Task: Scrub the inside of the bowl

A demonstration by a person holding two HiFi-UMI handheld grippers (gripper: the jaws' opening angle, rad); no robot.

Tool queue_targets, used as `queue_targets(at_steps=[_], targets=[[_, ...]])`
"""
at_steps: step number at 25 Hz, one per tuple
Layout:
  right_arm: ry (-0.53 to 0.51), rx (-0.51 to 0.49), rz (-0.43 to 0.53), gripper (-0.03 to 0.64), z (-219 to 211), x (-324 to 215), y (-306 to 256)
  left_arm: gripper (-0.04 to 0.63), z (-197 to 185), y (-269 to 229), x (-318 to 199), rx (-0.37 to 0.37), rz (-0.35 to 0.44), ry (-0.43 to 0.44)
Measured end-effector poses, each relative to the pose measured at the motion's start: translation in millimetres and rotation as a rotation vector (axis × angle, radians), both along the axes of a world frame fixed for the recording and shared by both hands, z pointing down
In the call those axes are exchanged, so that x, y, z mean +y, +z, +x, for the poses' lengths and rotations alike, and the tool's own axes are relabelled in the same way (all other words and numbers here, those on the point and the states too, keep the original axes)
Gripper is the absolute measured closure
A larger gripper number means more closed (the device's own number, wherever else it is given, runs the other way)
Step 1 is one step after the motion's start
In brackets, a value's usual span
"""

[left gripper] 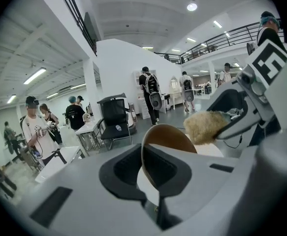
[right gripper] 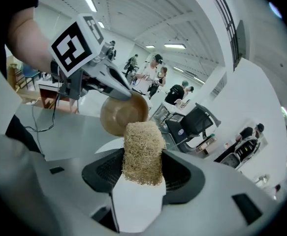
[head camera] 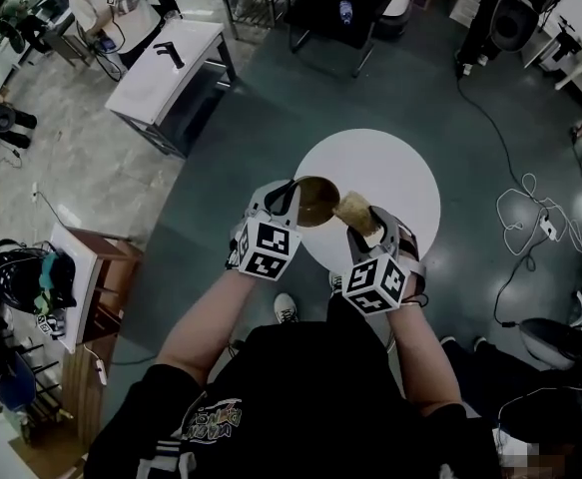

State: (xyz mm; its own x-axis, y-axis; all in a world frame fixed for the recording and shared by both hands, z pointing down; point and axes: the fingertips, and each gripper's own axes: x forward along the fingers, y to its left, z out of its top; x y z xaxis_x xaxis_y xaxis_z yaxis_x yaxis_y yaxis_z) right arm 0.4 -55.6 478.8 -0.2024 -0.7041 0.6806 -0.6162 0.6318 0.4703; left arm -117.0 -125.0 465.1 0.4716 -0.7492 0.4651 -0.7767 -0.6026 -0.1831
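Underneath, first, a wide grey-green floor (head camera: 450, 108), and standing on it a round white table (head camera: 400, 168). Over the table's left edge, a brown bowl (head camera: 315, 203), tipped up on its side and apparently lifted clear of the top, hollow turned toward the right. Pinched at the rim by the left gripper (head camera: 289, 193): jaws nearly together, one pad inside the wall and one outside, plain to see in the left gripper view with the thin rim caught between them. Opposite, the right gripper (head camera: 372, 226), jaws clamped on a straw-coloured scrubber (head camera: 353, 210), a rough fibrous block sticking out well past the pads. Front end of the scrubber right at the bowl's near rim; touching or just short of it, hard to say from any view. Not yet down inside the hollow, as far as can be made out.

Looks like the very start of scrubbing: bowl presented, scrubber brought up to the mouth, rubbing not yet begun. Next, most likely: push the scrubber over the rim into the hollow, press it on the inner wall and sweep round. Calls for a firm hold on that thin rim, against twisting about the single pinch under the scrubber's push. Calls also for keeping the hard tips of the right jaws off the wall, with only the fibres left to rub.
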Motion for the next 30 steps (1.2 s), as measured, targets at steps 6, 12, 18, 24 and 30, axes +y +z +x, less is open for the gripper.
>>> queue_targets(at_steps=[6, 12, 18, 24, 30], targets=[[-0.034, -0.115, 0.05, 0.374, 24.7, -16.1, -16.8, 0.577, 18.7, 7.0, 20.1, 0.064, -0.099, 0.229], [-0.319, -0.044, 0.074, 0.374, 6.1, -9.9, -15.5, 0.577, 44.2, 14.5, 61.9, -0.016, -0.117, 0.533], [-0.574, 0.097, 0.095, 0.374, -18.0, 4.1, -6.3, 0.577, 60.3, 17.5, 87.0, -0.141, -0.1, 0.723], [-0.58, 0.106, 0.096, 0.374, -16.1, 2.5, -8.1, 0.577, 61.6, 13.7, 84.2, -0.107, -0.104, 0.705], [-0.46, 0.064, 0.08, 0.374, 5.1, -6.6, -8.4, 0.577, 53.5, 9.4, 60.7, 0.01, -0.141, 0.553]])
